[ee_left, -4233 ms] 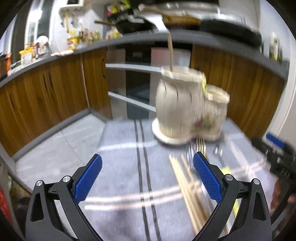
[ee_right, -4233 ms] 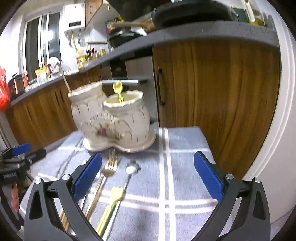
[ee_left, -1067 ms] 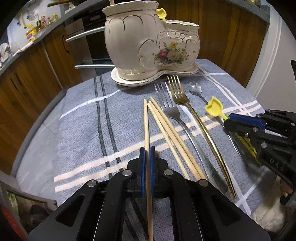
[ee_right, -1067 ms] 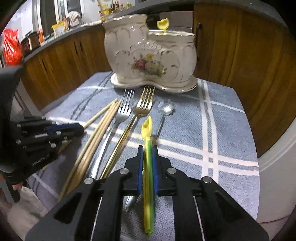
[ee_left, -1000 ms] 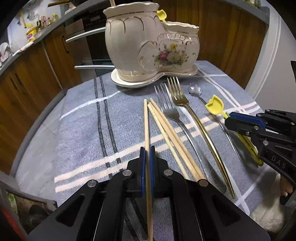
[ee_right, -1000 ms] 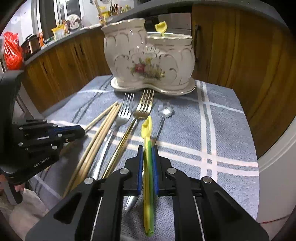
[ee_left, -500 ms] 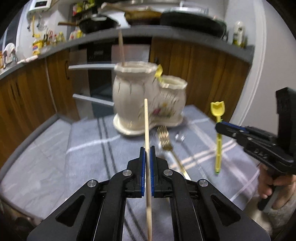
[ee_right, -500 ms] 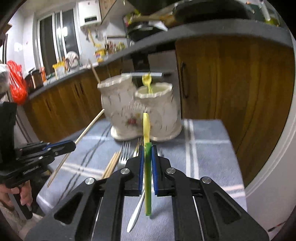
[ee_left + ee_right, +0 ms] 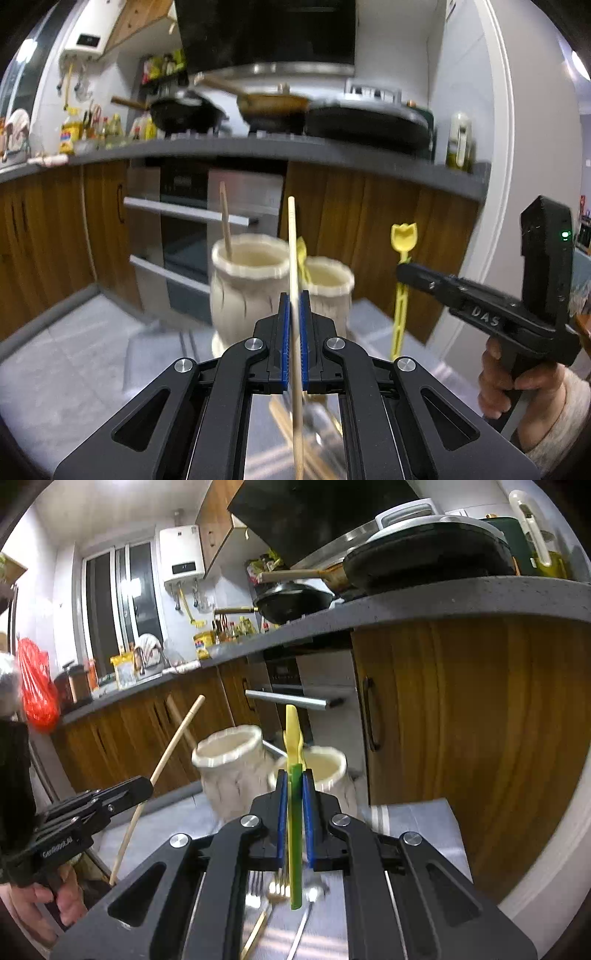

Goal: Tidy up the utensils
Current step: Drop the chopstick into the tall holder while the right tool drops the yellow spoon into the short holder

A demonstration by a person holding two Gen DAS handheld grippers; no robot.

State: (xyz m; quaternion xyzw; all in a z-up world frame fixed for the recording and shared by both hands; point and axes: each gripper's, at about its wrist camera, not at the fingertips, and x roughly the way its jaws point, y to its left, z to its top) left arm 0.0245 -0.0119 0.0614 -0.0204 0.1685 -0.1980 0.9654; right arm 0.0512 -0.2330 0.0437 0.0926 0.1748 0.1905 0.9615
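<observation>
My left gripper is shut on a wooden chopstick, held upright in the air in front of the cream ceramic holder. The holder has two cups: the taller left one holds one chopstick, the lower right one holds a yellow utensil. My right gripper is shut on a yellow-green tulip-tipped utensil, upright, in front of the right cup. Each gripper shows in the other's view: the right, the left.
Forks, a spoon and more chopsticks lie on the grey striped cloth below the grippers. Wooden cabinets, an oven and a counter with pans stand behind the holder.
Both grippers have risen from the cloth with their utensils and tilted them upright. They now face the holder's cups from higher up and closer.
</observation>
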